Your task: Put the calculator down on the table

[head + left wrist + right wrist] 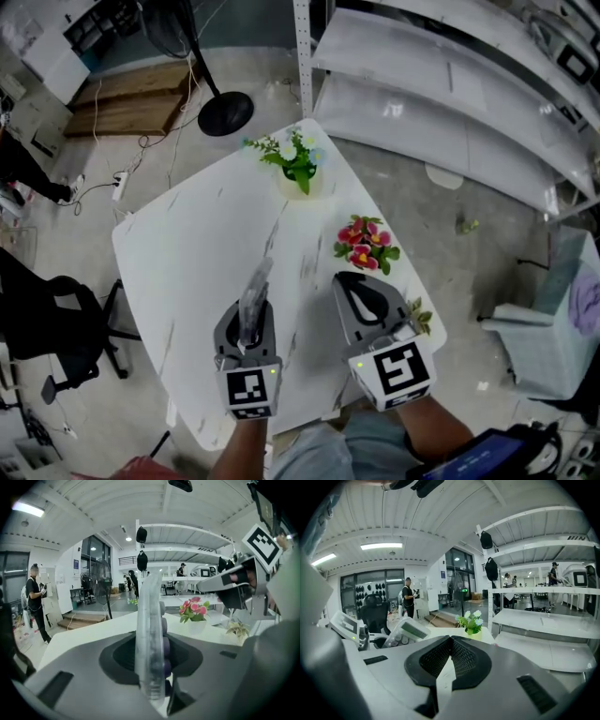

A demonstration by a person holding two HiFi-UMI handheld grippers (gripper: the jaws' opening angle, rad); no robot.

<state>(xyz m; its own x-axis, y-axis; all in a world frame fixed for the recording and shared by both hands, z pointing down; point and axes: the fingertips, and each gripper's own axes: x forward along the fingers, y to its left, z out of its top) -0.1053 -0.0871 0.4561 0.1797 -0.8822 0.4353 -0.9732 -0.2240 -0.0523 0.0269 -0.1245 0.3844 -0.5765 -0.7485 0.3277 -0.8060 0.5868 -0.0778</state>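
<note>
- Calculator (253, 298): gripped on edge, with its narrow side toward the head camera. It hangs over the near part of the white table (187, 253). Its rounded buttons face the right gripper, and its clear casing is a little blurred.
- Left gripper (247, 322): clenched on the calculator. Its own view shows the 2 jaws pressed against the calculator's front and back, with the calculator standing upright between them.
- Right gripper (356, 286): just beside the left one, also over the table's near edge. Its jaws are closed tip to tip with nothing between them.
- Table: white with faint grey streaks. It is seen corner-on, with 1 corner pointing away from the person.
- Pot of white flowers (300, 169): stands at the table's far corner.
- Pink flowers (366, 246): on the table's right side, just beyond the right gripper.
- Small pale plant (419, 316): at the table's right edge, beside the right gripper.
- Fan base (225, 113): a black disc on the floor beyond the table, with a pole rising from it.
- White shelves (450, 103): to the right of the table.
- Black office chair (56, 319): to the left.
- Person (35, 603): stands far back in the room, well apart from the table.
</note>
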